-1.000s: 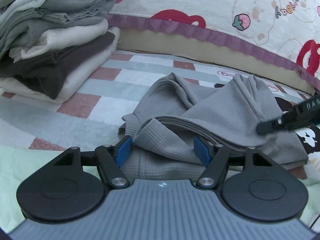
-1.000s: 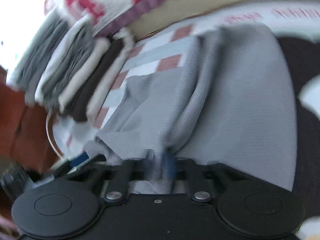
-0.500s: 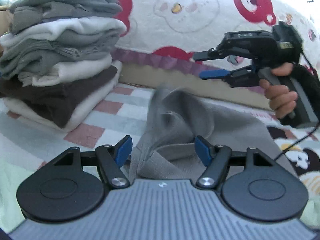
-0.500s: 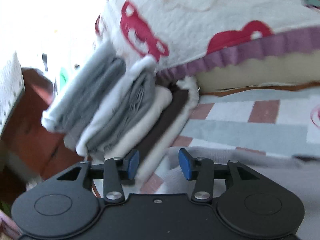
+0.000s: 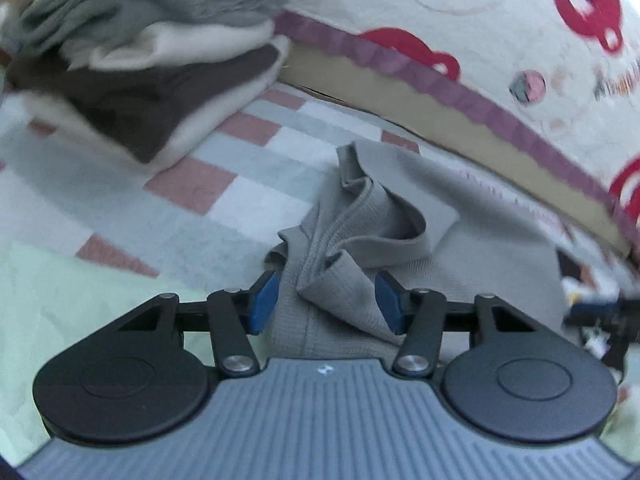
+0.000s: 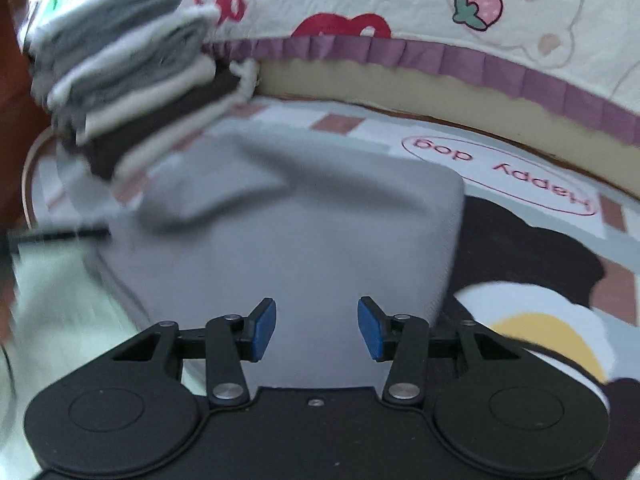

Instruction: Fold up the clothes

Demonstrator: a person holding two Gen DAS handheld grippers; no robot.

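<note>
A grey ribbed garment (image 5: 472, 248) lies folded on the checkered mat, with a bunched edge nearest the left wrist camera. My left gripper (image 5: 328, 302) straddles that bunched fold; its jaws are closing, and the cloth fills the gap between the blue pads (image 5: 266, 300). In the right wrist view the same garment (image 6: 320, 232) looks like a smooth grey slab. My right gripper (image 6: 317, 328) hovers open over its near edge with nothing between its fingers. The right gripper also shows as a dark blur (image 5: 600, 312) at the right edge of the left wrist view.
A tall stack of folded clothes (image 5: 152, 52) stands at the left on the mat (image 5: 240, 168), also seen blurred (image 6: 128, 80). A mattress with a cartoon cover and purple frill (image 6: 400, 52) borders the far side. A wooden piece (image 6: 16, 92) stands at far left.
The right gripper let go of the grey cloth, opened, swung up high and came back down over the garment. The left jaws narrowed around the bunched fold. The garment now lies flatter.
</note>
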